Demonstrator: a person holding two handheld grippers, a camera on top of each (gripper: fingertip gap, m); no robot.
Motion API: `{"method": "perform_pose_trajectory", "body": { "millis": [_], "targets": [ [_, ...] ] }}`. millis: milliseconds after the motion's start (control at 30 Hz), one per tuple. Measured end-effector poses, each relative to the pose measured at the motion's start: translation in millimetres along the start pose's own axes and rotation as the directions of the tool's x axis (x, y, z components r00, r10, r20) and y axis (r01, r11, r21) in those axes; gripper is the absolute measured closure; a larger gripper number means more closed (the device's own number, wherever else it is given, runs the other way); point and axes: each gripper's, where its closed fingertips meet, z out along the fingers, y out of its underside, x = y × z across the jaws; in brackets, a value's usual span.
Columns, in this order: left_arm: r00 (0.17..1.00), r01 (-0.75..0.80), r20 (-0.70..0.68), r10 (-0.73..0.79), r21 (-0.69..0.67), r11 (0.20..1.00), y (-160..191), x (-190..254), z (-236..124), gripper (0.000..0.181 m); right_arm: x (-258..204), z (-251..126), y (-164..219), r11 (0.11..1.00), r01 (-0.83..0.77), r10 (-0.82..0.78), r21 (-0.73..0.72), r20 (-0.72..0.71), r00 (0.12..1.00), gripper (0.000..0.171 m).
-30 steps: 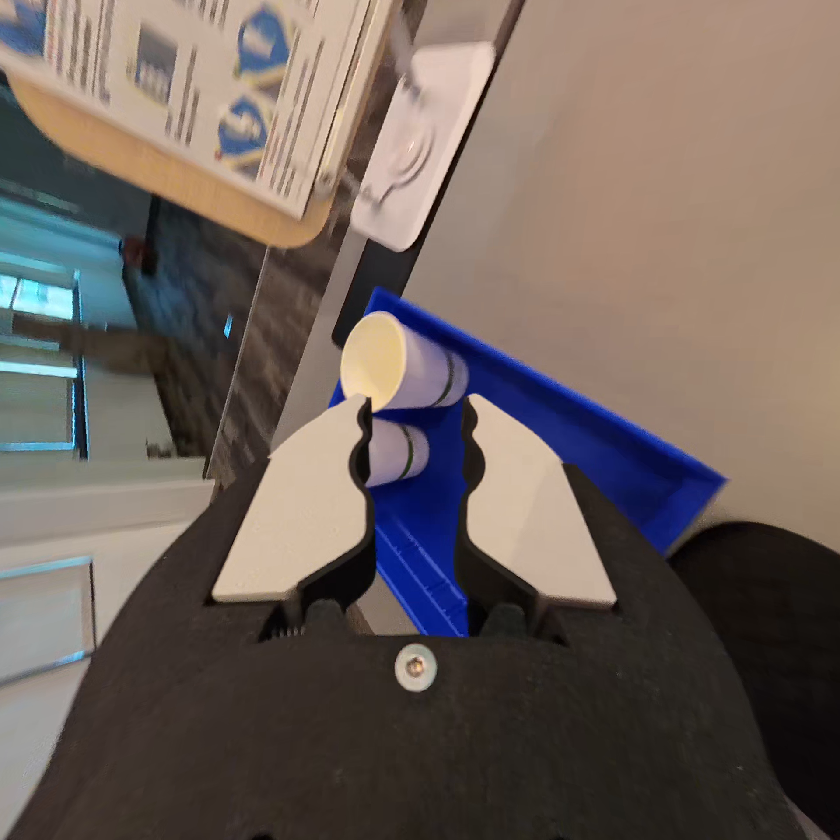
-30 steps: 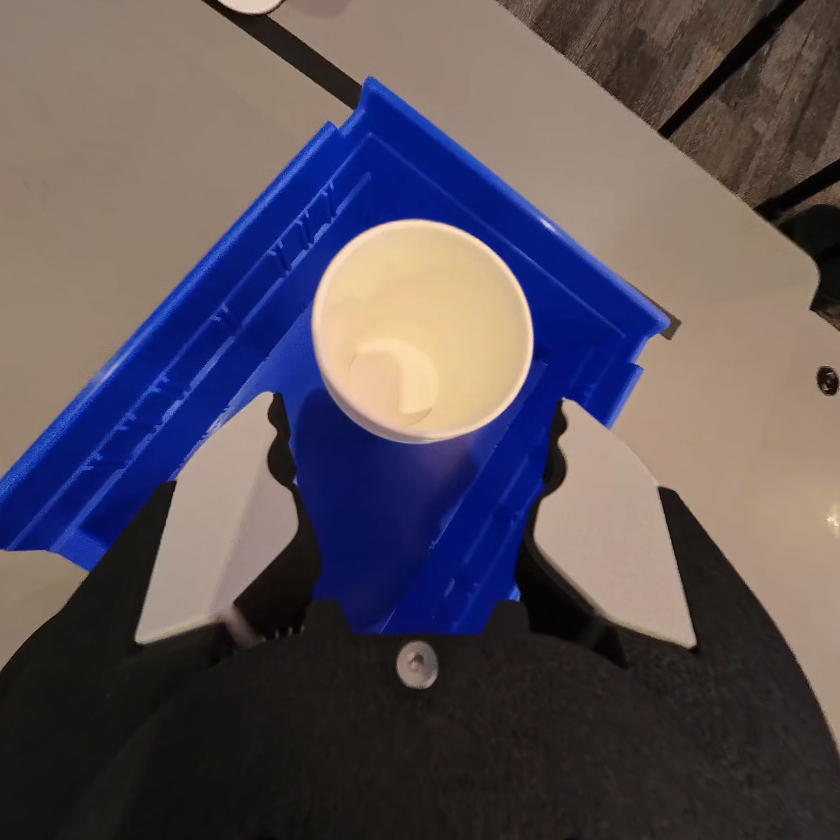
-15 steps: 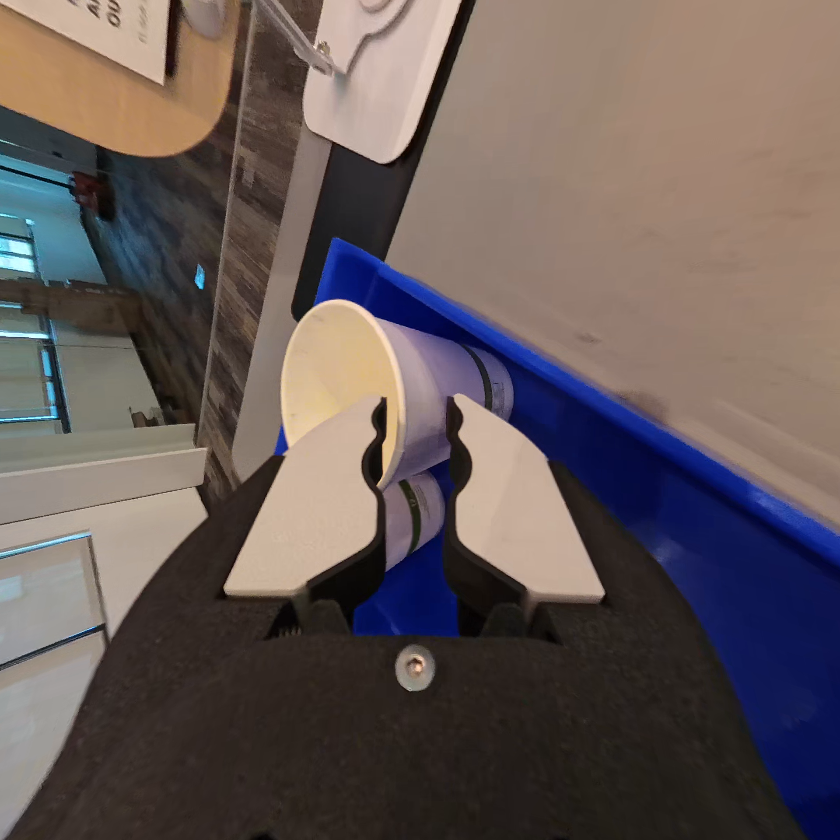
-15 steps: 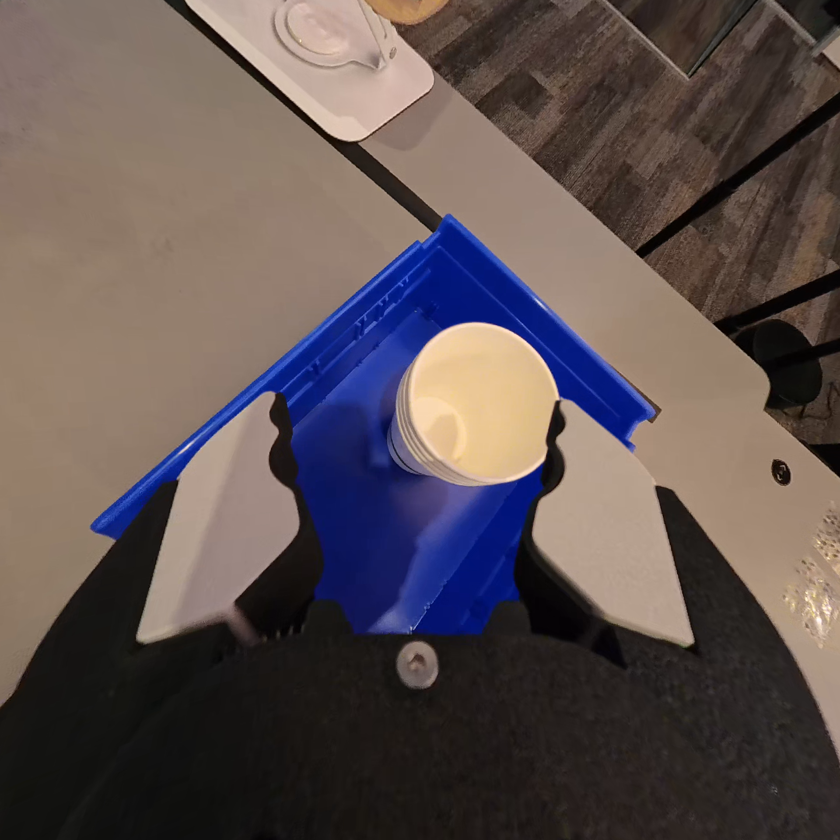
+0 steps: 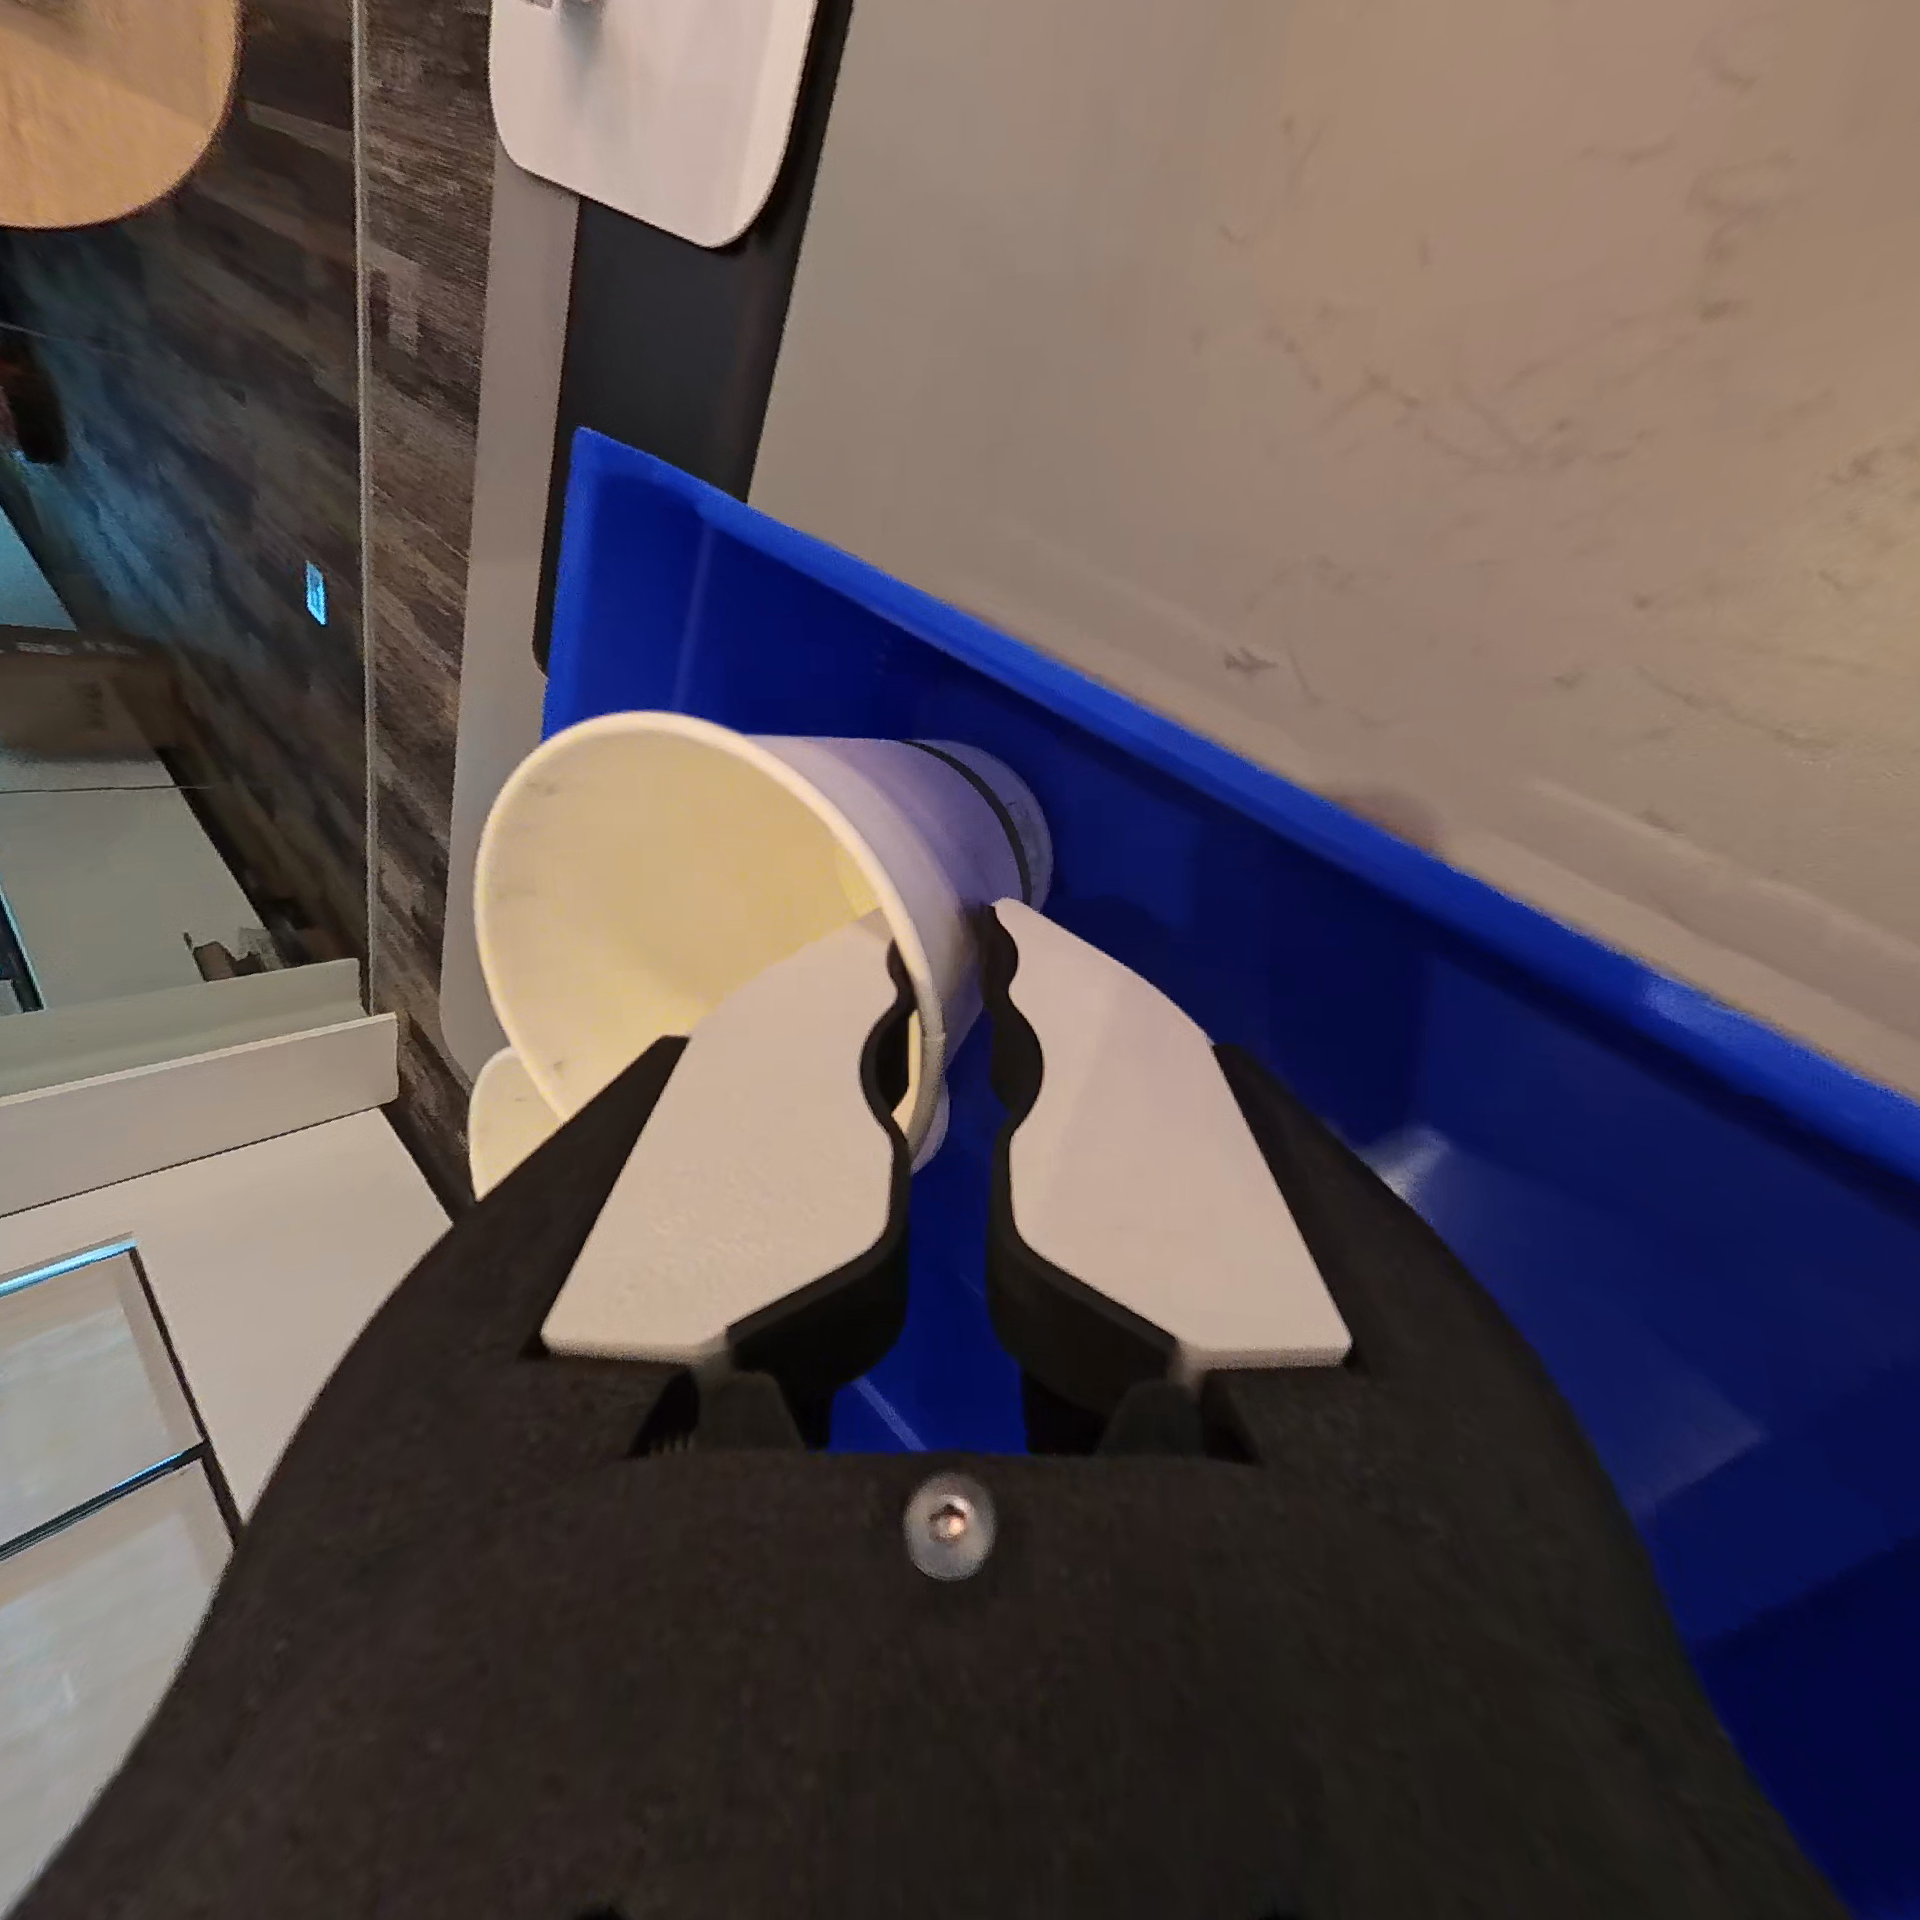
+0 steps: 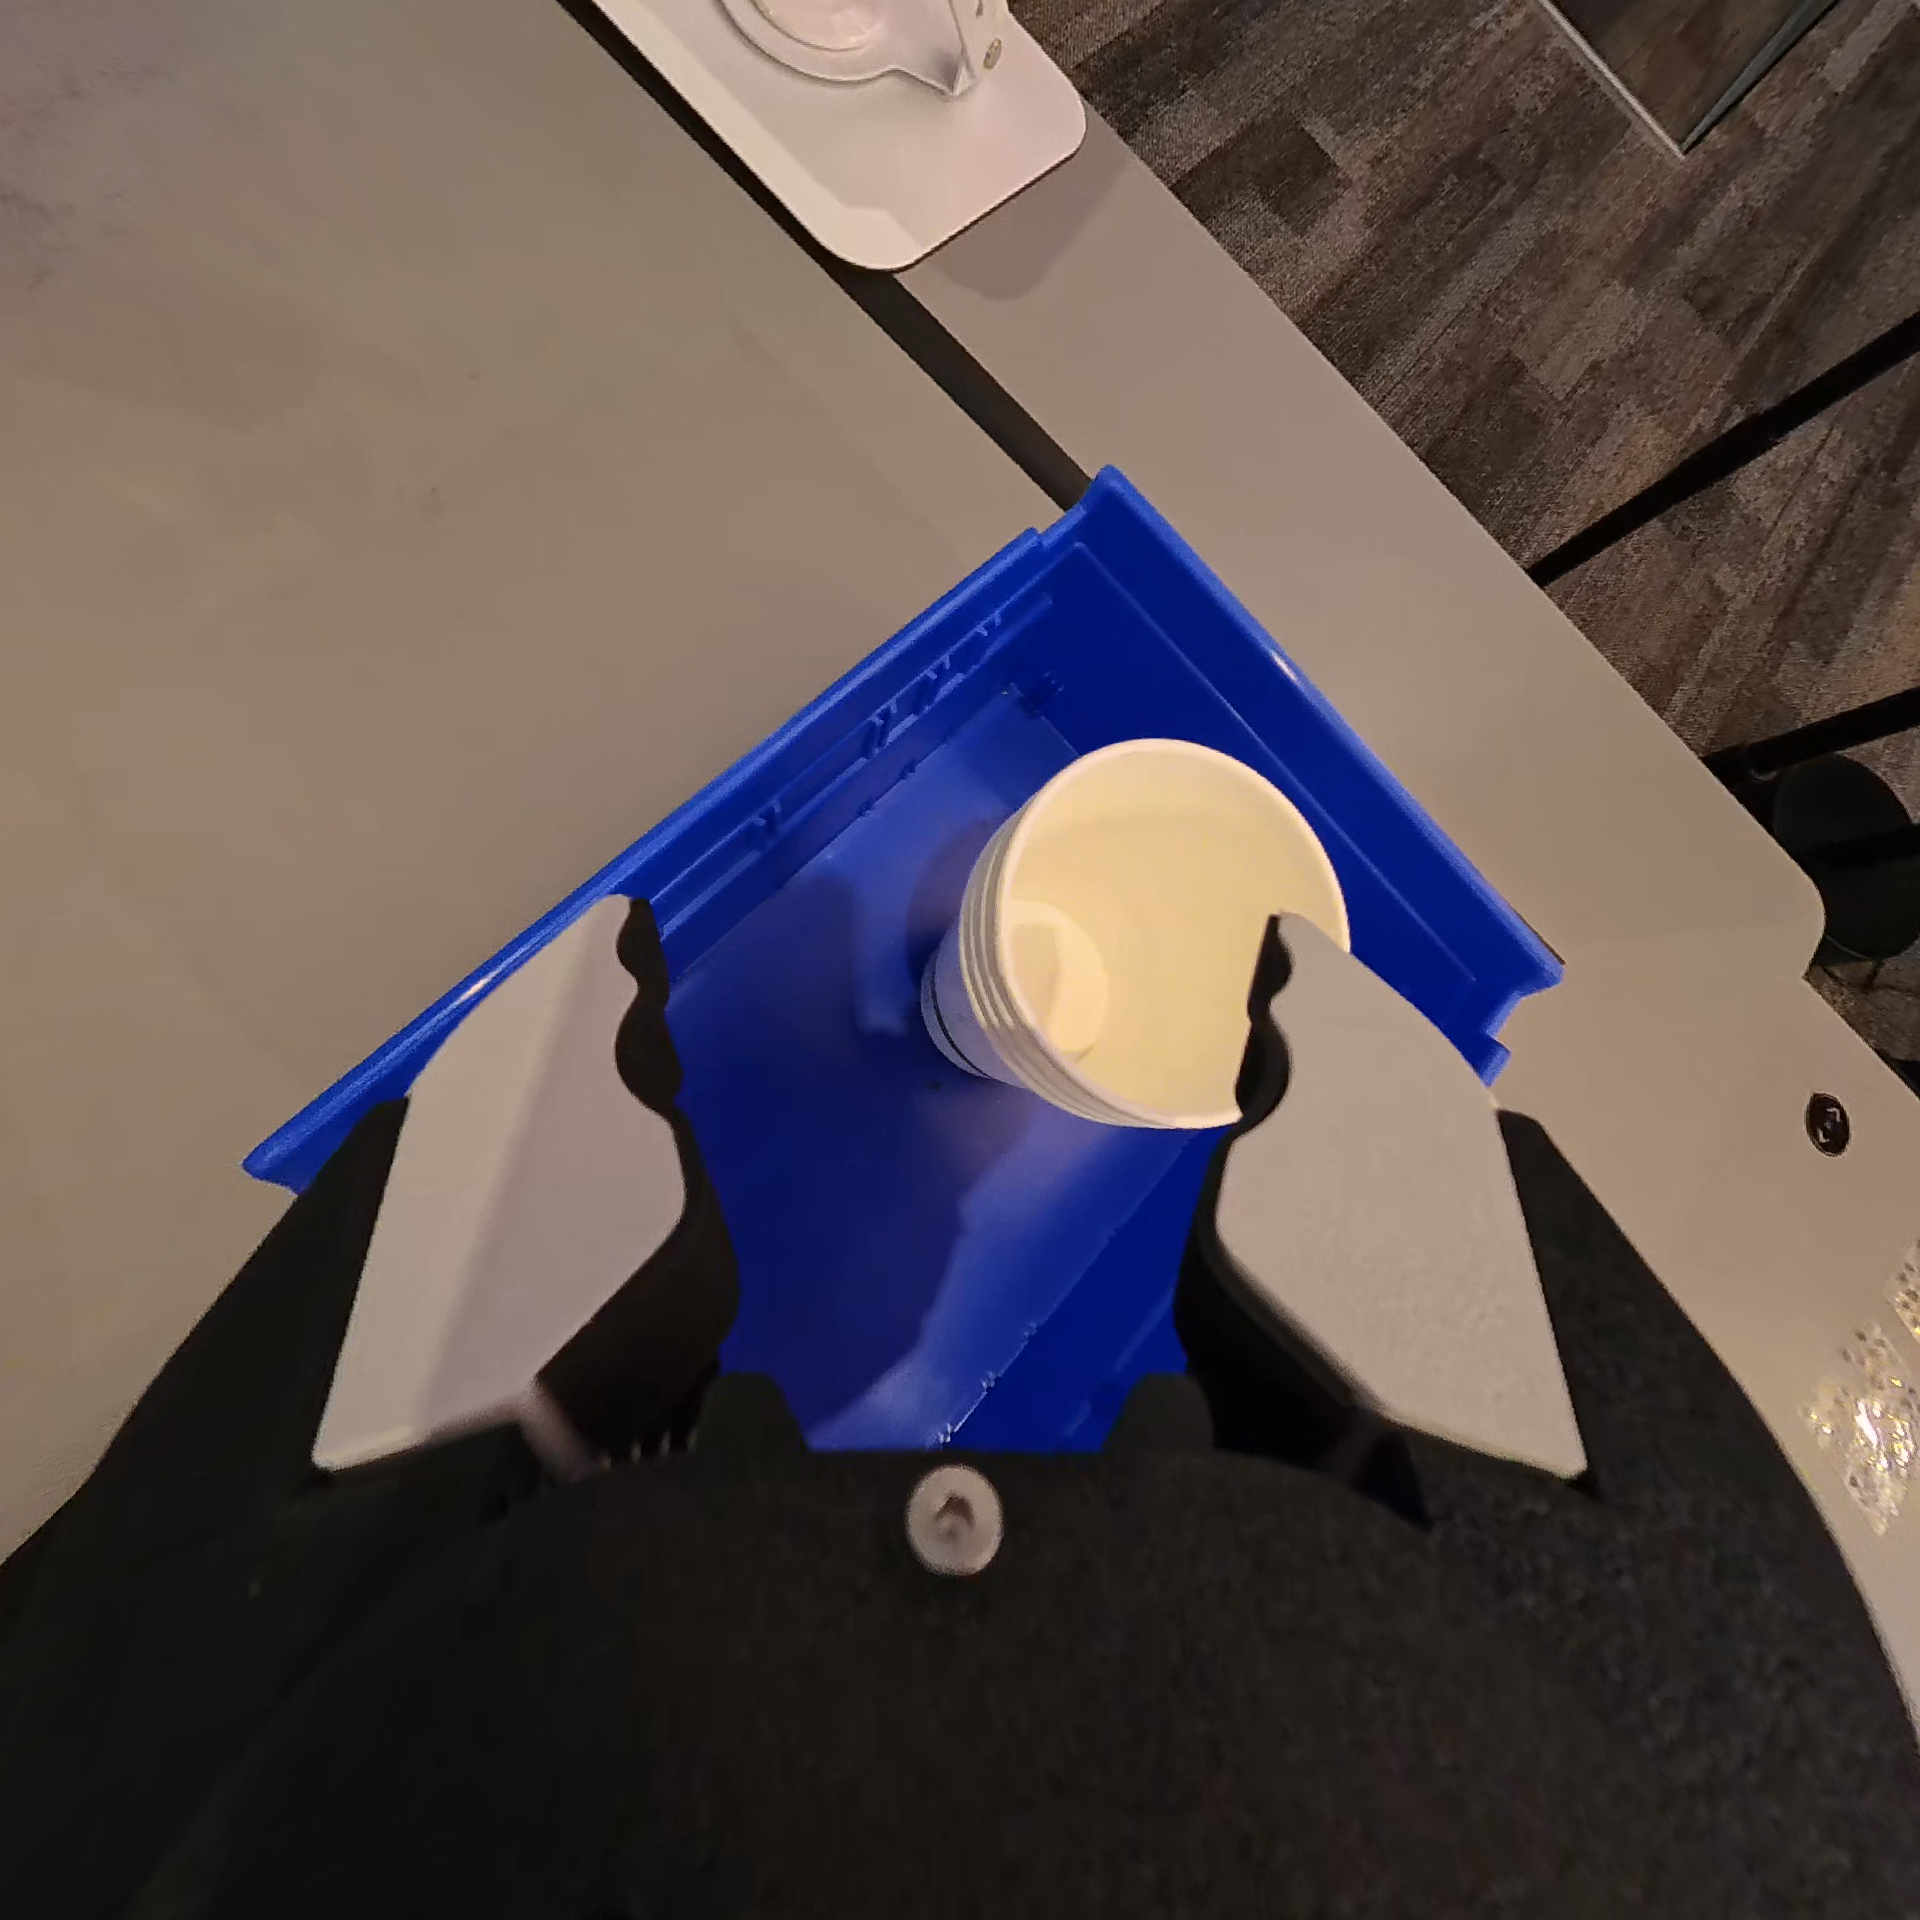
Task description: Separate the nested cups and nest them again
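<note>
In the left wrist view my left gripper (image 5: 945, 935) is shut on the wall of a white paper cup (image 5: 675, 894). One finger is inside the rim and the other is outside. The cup stands in a blue bin (image 5: 1351, 935). A second white cup (image 5: 509, 1122) shows partly behind my left finger. In the right wrist view my right gripper (image 6: 956, 925) is open and empty above the blue bin (image 6: 831, 1143). A stack of nested white cups (image 6: 1132, 914) stands in the bin, just left of my right fingertip (image 6: 1309, 966).
The bin sits on a grey table (image 6: 364, 520) near its far edge, with dark wood floor (image 6: 1558, 260) beyond. A white pad with a clear holder (image 6: 883, 114) lies on the table behind the bin; it also shows in the left wrist view (image 5: 644, 104).
My left gripper moved in on the cup and closed on its rim. My right gripper drew back, still open, so the bin and the stack look smaller.
</note>
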Motion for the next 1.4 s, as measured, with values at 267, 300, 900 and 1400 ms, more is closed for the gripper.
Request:
{"method": "perform_pose_trajectory", "body": {
  "millis": [267,300,900,1400],
  "targets": [
    [1.000,0.006,0.003,-0.006,0.017,1.000,4,-2,-4,0.173,-2,1,3,1.000,0.010,-0.010,-0.018,0.013,1.000,0.066],
    [1.000,0.013,0.005,-0.013,0.023,1.000,4,-3,-7,0.174,-3,2,4,1.000,0.014,-0.014,-0.023,0.014,1.000,0.066],
    [0.977,0.029,0.190,-0.098,0.334,0.942,-33,-34,-126,0.181,-9,-11,-18,0.996,0.087,-0.086,0.016,-0.062,0.994,0.071],
    [0.866,-0.179,-0.178,0.467,0.761,0.623,-188,139,-182,0.181,-217,-50,-149,0.773,0.244,-0.499,0.586,0.324,0.804,0.067]
  ]
}}
